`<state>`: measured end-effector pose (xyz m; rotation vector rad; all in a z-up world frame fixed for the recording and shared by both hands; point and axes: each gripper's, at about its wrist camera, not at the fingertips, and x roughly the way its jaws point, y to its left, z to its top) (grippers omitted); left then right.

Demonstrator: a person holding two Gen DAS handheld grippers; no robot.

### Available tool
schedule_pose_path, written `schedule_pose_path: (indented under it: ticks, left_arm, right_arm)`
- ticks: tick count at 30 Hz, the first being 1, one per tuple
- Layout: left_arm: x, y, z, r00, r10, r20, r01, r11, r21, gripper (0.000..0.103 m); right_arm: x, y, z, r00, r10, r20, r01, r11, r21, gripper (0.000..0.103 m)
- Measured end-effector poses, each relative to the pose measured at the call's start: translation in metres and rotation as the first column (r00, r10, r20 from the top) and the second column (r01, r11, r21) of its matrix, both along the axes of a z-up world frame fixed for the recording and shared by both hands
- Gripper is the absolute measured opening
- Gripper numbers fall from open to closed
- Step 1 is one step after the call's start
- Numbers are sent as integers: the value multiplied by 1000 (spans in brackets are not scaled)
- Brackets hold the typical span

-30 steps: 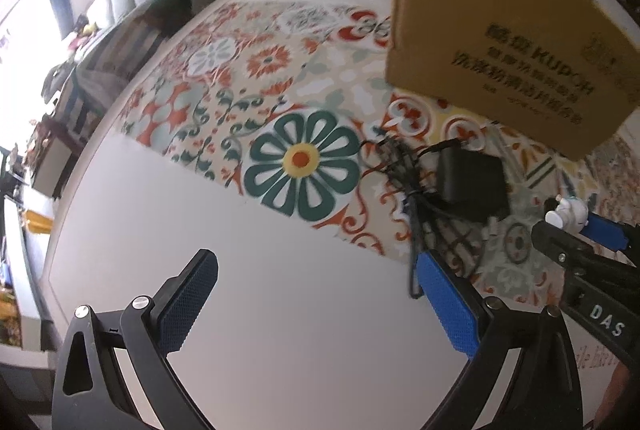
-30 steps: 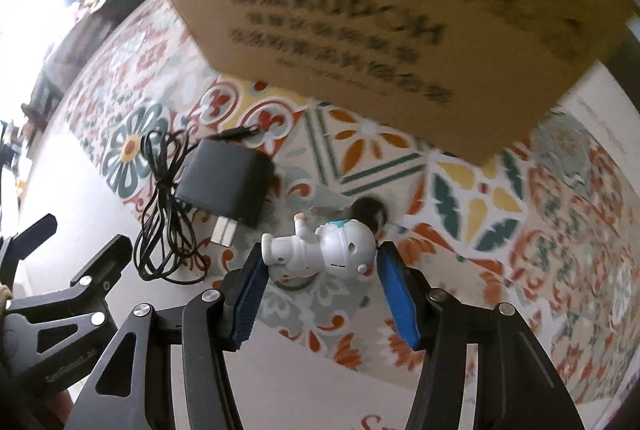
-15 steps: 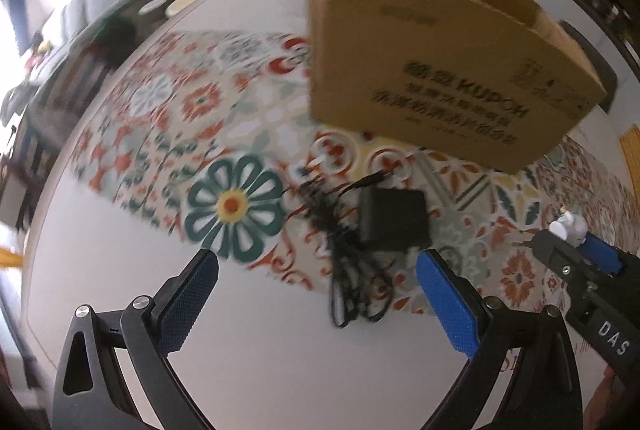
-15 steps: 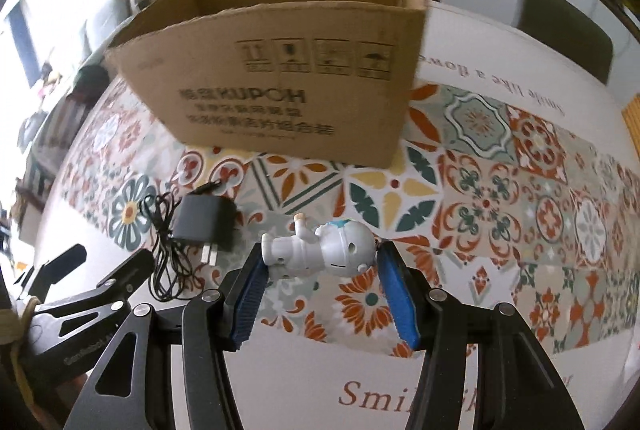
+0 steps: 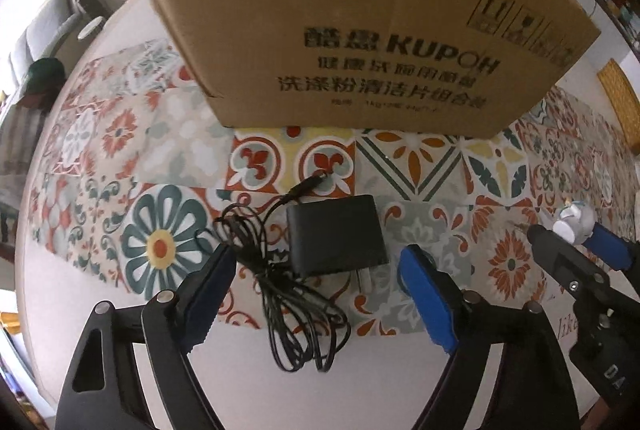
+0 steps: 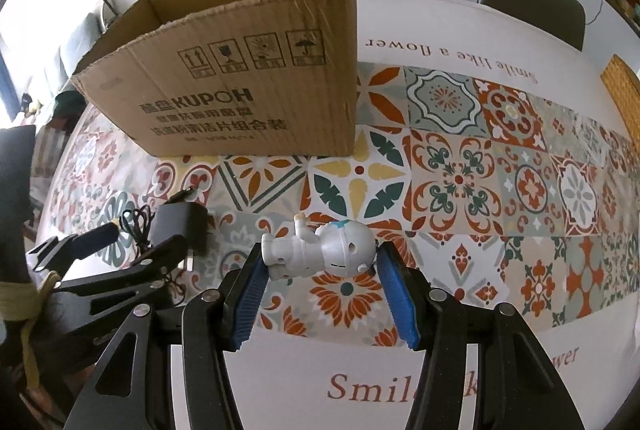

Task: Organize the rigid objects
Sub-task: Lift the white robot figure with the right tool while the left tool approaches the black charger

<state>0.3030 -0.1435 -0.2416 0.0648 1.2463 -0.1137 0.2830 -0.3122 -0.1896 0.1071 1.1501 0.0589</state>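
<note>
A black power adapter with a coiled black cable lies on the patterned tablecloth in front of an open cardboard box. My left gripper is open, its blue pads on either side of the adapter and cable, just above them. My right gripper is shut on a small white toy figure, held sideways above the cloth, right of the adapter. The box stands behind, its top open. The right gripper and figure show at the right edge of the left wrist view.
The table carries a tiled floral cloth with white borders and printed words. A grey chair stands at the far side. A woven yellow mat lies at the right edge. A sofa and furniture stand beyond the left edge.
My left gripper has swung right and come down over the adapter and cable, which now lie between its pads. My right gripper has drawn back from the box, still holding the figure.
</note>
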Motion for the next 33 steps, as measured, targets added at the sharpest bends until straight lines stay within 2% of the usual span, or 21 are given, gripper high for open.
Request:
schedule_pose_path:
  ticks: [9,14,16,18,20,23,28,33]
  left_arm:
    - [7,-12,-13,999,-38,1,38,996,75,85]
    - [4,-2,8,998,-4,57,3,1000,6,82]
    - [-6,8,25,994,24,110,-22,1000,-20,83]
    - [-13,14,35,989,36,140,-35,999,-14,85]
    - [-16,22,37,990,58,130,-54,998,-31,85]
    - [-18,36,32,992,96,86,-88,992,-94,85]
    - [-20,47,24,997,58,49,-51,988,-146,85]
    - [-16,28,14,998,-28,53,32,996,-88,85]
  right_arm:
    - [6,1,-6,1000,-7,-17,7,1000,-2,55]
    - [7,2,-7,1000,-5,-22,5,1000,8,55]
    - [8,2,-6,1000,-9,-21,10,1000,22,55]
    - [8,4,-3,1000,-9,-15,9,999,33,55]
    - [8,6,-1,1000,-5,-5,6,999,41,55]
    - [7,12,1,1000,3,3,-3,998,58,55]
    - [4,23,3,1000,22,8,-22,997,74,55]
    - [3,22,-2,1000,19,0,-19,996,83,55]
